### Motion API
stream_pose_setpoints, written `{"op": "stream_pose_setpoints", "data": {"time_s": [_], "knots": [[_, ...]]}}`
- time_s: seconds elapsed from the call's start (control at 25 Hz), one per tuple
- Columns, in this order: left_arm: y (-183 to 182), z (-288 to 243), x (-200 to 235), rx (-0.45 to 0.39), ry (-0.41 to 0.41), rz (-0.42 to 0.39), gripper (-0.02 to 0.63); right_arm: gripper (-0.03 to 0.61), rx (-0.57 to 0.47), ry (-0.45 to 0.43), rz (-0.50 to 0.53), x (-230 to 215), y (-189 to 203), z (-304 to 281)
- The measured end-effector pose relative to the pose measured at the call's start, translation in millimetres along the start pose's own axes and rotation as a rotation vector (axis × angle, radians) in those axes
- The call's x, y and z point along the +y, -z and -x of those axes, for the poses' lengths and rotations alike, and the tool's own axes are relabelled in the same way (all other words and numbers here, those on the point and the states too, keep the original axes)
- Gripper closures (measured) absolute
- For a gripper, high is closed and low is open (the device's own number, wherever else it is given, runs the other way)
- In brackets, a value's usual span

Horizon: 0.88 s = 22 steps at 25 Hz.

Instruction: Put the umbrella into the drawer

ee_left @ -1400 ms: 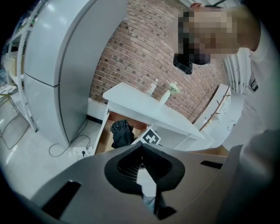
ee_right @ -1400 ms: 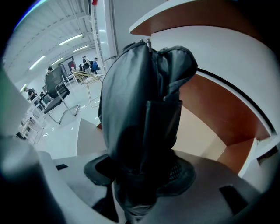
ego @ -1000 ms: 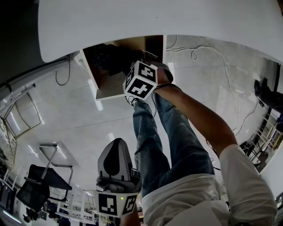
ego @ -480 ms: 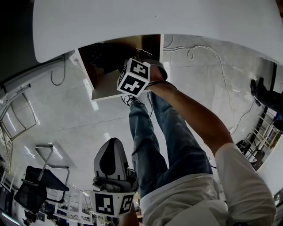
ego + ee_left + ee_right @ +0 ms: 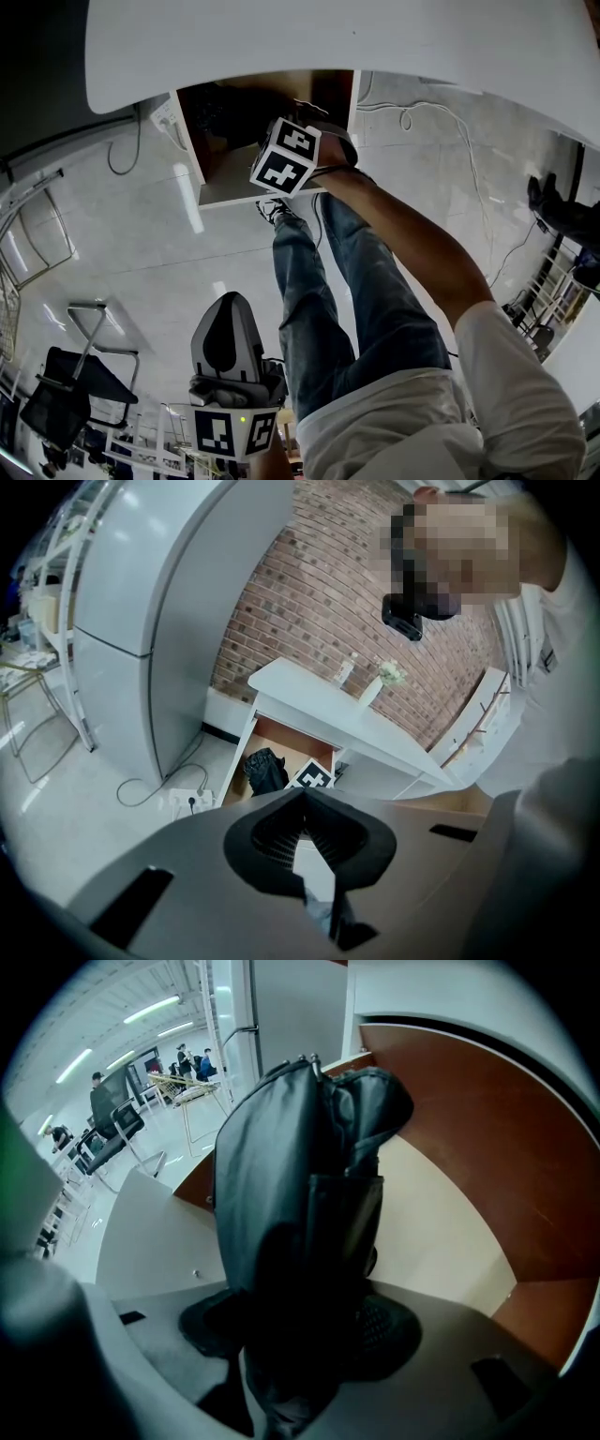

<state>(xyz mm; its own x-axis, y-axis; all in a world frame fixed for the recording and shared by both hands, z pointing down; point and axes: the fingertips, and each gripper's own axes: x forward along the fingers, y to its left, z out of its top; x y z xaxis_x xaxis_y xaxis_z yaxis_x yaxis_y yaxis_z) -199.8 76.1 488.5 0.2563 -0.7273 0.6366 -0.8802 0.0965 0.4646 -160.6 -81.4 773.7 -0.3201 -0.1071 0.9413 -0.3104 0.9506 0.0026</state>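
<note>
Umbrella (image 5: 291, 1194) | clamped in right hand-held gripper (image 5: 300, 1330), reaching into open drawer (image 5: 441, 1213) | left hand-held gripper (image 5: 319, 907) closed, empty

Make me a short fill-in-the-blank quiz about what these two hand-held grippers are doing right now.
1. The right gripper is shut on a dark folded ____.
2. Its jaws point into an open ____ under the white table.
3. The left gripper is shut and holds ____.
4. Behind the white table stands a wall of ____.
Missing words: umbrella; drawer; nothing; brick.
</note>
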Motion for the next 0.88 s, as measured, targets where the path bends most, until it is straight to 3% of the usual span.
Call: {"op": "stream_pose_setpoints", "data": {"time_s": [0.28, 0.88], "knots": [[5, 2, 11, 0.008, -0.02, -0.001, 0.595, 0.318, 0.024, 0.0, 0.02, 0, 2, -9], [-1, 2, 18, 0.011, 0.02, 0.028, 0.595, 0.316, 0.025, -0.017, 0.031, 8, 1, -11]]}}
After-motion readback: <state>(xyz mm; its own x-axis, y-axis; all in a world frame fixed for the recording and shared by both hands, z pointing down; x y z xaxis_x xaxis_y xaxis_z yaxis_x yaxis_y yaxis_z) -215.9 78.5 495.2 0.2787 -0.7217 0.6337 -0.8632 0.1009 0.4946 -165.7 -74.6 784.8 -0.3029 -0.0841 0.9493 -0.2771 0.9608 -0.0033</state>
